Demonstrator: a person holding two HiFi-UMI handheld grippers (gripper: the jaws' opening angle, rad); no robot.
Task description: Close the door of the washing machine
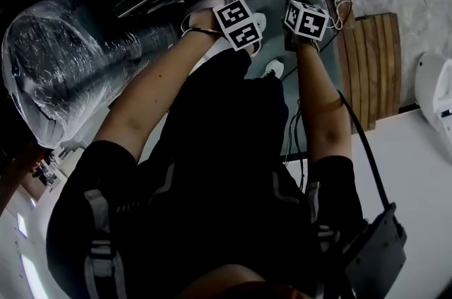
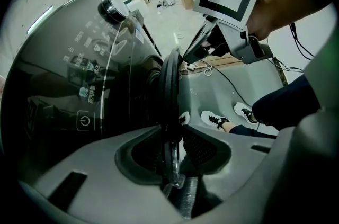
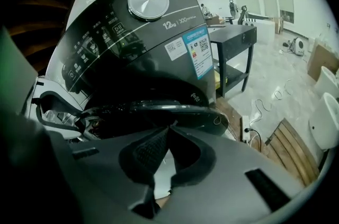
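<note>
Left gripper view: door (image 2: 170, 80) edge-on, clamped between left gripper (image 2: 171, 132) jaws.

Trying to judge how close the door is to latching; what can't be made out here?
- Left gripper view: drum opening, dark and behind the door, which sits edge-on in the left gripper.
- Right gripper view: door's near side, covered by the shut right gripper.
- Head view: door and latch, hidden behind the person's arms.
- Sticker small print: too small.
</note>
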